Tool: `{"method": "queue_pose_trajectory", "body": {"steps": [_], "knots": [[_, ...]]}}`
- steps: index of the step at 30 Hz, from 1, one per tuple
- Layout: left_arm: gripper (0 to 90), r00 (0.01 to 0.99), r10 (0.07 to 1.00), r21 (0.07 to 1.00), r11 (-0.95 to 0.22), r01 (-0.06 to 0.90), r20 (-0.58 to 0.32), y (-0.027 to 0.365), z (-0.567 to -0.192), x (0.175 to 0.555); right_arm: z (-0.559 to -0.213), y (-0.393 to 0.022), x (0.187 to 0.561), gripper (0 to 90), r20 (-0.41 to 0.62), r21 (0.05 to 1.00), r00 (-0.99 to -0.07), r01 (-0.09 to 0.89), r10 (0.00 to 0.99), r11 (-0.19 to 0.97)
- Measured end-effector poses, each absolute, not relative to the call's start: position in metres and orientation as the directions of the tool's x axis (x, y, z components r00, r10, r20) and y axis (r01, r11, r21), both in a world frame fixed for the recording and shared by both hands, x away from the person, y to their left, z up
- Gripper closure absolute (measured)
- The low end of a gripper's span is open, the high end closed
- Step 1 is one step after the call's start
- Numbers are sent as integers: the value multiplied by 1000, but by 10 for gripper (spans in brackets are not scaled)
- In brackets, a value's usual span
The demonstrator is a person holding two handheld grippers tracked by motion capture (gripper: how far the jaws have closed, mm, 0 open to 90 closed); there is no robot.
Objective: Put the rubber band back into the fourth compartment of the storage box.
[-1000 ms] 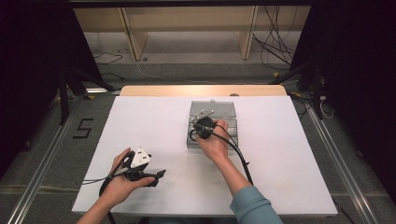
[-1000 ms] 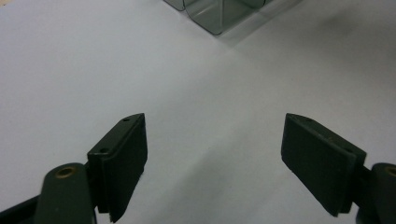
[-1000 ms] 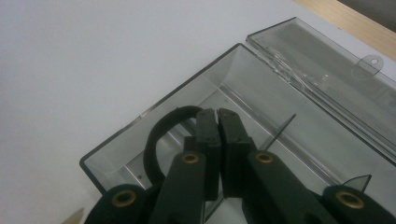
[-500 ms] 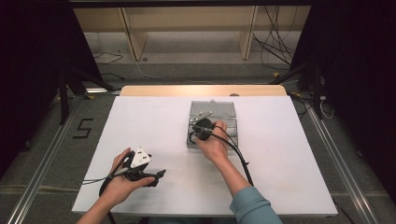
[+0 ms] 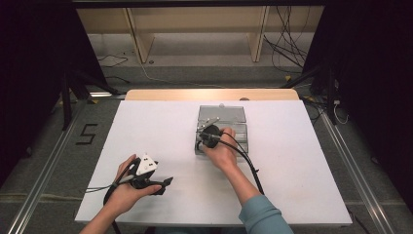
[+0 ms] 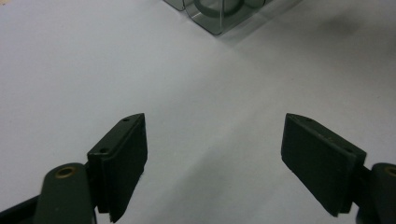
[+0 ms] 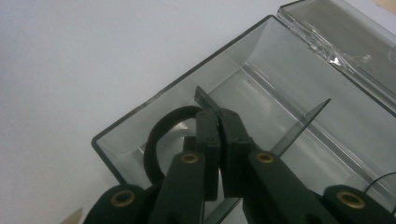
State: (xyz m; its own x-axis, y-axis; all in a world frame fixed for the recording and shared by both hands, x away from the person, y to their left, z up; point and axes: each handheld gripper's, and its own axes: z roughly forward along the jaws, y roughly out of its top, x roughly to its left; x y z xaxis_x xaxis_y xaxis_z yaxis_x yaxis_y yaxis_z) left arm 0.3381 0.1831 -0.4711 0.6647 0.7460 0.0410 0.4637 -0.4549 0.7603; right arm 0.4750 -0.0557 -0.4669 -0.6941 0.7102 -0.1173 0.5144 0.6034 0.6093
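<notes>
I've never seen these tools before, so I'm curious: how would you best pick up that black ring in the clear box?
Probably by its rim, from above. The ring lies in the near corner compartment of the open box, walls close on two sides, so there's little room to come in sideways. One jaw inside the hole, one outside. The right hand-held gripper sits shut just there, seemingly on the rim.

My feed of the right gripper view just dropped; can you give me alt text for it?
The right gripper, jaws pressed together, reaches into the near compartment of an open clear plastic box, pinching what looks like a black ring. A thin divider splits the box, its lid lies open behind, and everything sits on a white table.
</notes>
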Motion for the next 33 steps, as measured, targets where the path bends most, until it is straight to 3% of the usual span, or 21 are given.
{"method": "queue_pose_trajectory", "body": {"steps": [19,33], "knots": [[223,666,745,760,-457,462,43,183,-472,338,-473,-55,476,860,-87,568,-704,546,705,616],[223,668,743,759,-460,460,46,182,-472,338,-463,-61,476,688,-32,596,-667,585,744,550]]}}
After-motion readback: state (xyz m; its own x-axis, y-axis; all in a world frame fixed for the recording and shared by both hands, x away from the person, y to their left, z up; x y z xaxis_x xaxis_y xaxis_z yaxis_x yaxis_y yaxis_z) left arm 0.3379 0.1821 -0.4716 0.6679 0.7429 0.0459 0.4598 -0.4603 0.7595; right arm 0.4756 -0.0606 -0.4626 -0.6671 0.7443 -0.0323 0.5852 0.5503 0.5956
